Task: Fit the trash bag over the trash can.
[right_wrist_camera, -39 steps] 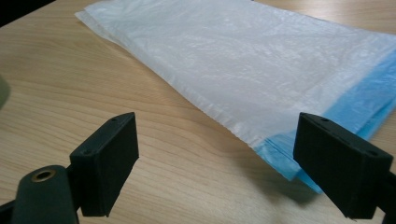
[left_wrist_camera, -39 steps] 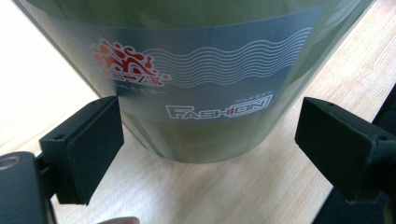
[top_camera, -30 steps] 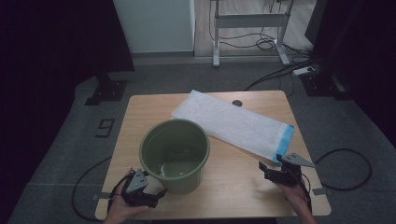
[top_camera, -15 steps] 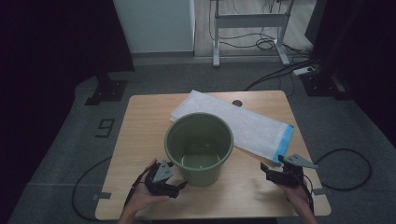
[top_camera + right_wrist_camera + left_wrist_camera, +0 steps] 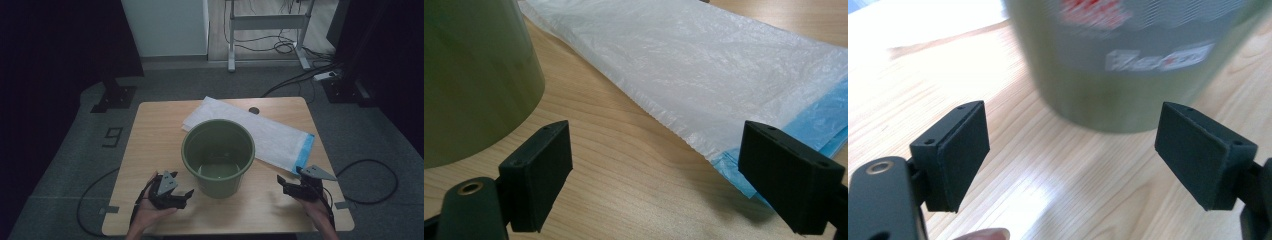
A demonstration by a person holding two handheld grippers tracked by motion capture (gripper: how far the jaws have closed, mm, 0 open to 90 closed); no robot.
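High view: green bucket [image 5: 218,156] upright mid-table on the white bag [image 5: 260,132], my left gripper [image 5: 172,196] just beside its base, right gripper [image 5: 295,186] apart, both jaws spread empty.

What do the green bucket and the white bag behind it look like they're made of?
The bucket looks like moulded plastic: smooth, uniformly olive, with a faint sheen and a printed label. The bag looks like thin plastic film: translucent white, finely crinkled, with a blue band at one end.
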